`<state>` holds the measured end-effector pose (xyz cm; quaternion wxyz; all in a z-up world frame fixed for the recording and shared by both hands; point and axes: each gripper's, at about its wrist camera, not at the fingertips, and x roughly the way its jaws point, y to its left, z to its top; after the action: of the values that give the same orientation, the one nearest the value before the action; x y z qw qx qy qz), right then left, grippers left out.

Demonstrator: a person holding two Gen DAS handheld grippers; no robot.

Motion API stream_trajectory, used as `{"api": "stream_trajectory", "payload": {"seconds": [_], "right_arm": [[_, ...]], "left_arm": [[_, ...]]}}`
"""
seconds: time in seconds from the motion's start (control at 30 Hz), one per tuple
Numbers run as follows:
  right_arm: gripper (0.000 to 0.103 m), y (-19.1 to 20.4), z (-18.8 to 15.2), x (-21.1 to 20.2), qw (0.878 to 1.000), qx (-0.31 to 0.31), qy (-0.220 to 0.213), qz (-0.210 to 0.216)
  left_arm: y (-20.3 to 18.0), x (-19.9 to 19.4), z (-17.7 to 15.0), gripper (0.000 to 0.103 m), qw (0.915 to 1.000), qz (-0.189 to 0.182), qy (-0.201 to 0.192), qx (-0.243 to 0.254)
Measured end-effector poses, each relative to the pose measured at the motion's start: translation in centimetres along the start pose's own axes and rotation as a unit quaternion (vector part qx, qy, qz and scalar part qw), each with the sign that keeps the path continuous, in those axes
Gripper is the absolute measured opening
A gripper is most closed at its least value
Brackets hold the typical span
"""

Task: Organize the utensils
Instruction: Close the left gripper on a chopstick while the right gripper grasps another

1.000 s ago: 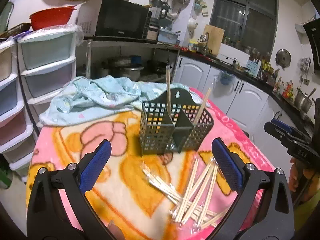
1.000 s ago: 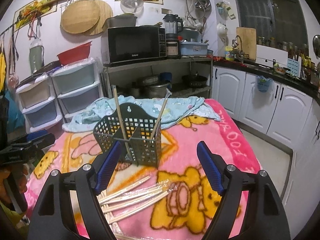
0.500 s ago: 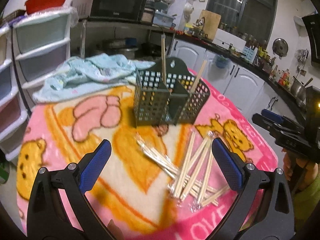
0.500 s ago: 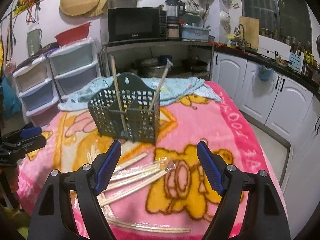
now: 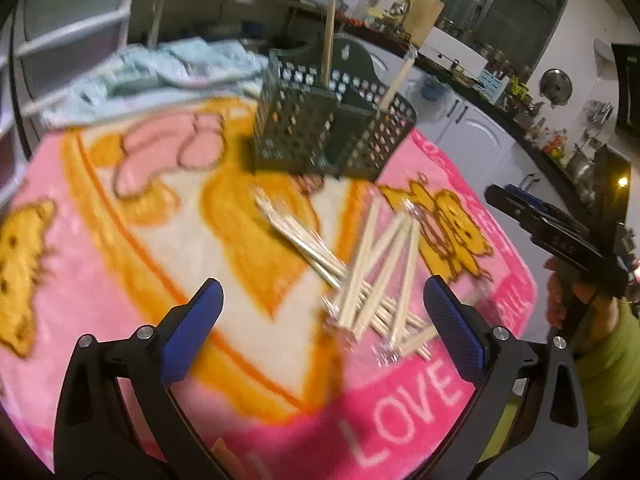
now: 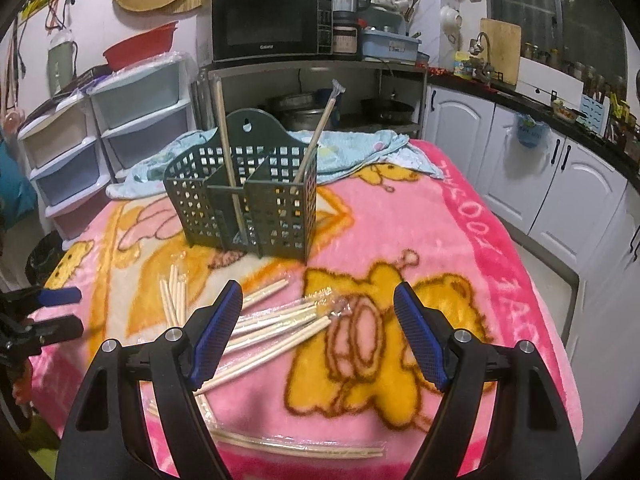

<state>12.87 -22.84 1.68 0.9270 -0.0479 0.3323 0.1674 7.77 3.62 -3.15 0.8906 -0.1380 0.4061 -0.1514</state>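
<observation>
A dark green perforated utensil holder (image 6: 244,204) stands on the pink blanket; it also shows in the left wrist view (image 5: 332,132). Two wooden chopsticks (image 6: 227,152) stand in its compartments. Several wrapped wooden chopsticks (image 6: 272,328) lie scattered in front of it, seen too in the left wrist view (image 5: 376,280). My left gripper (image 5: 322,332) is open and empty above the loose chopsticks. My right gripper (image 6: 318,330) is open and empty, just above the pile.
A light blue cloth (image 6: 352,148) lies bunched behind the holder. Plastic drawers (image 6: 116,120) and a shelf with a microwave (image 6: 268,26) stand past the table's far edge. White cabinets (image 6: 560,184) run along the right.
Both grippers have tilted down and come lower over the loose chopsticks. The holder and chopsticks have not moved. Both jaws stay open.
</observation>
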Motion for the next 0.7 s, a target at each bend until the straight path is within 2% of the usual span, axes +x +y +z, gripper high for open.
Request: {"api": "stream_trajectory", "payload": {"seconds": [0.23,0.3,0.7], "right_arm": [[0.075,0.4,-0.9,1.4,1.0,-0.008,0.02,0.001],[0.075,0.5,-1.2,1.9,1.0,-0.011,0.026,-0.001],[0.064,-0.4,-2.0,4.8,0.998,-0.006,0.06,-0.008]], "left_arm": [[1.1,2.1,-2.0,0.069,0.9965,-0.049,0.057,-0.037],[1.0,2.6,-2.3,0.066,0.9953,-0.057,0.066,-0.042],[1.1,4.2,-2.4,0.04,0.9891,-0.095,0.086,-0.072]]}}
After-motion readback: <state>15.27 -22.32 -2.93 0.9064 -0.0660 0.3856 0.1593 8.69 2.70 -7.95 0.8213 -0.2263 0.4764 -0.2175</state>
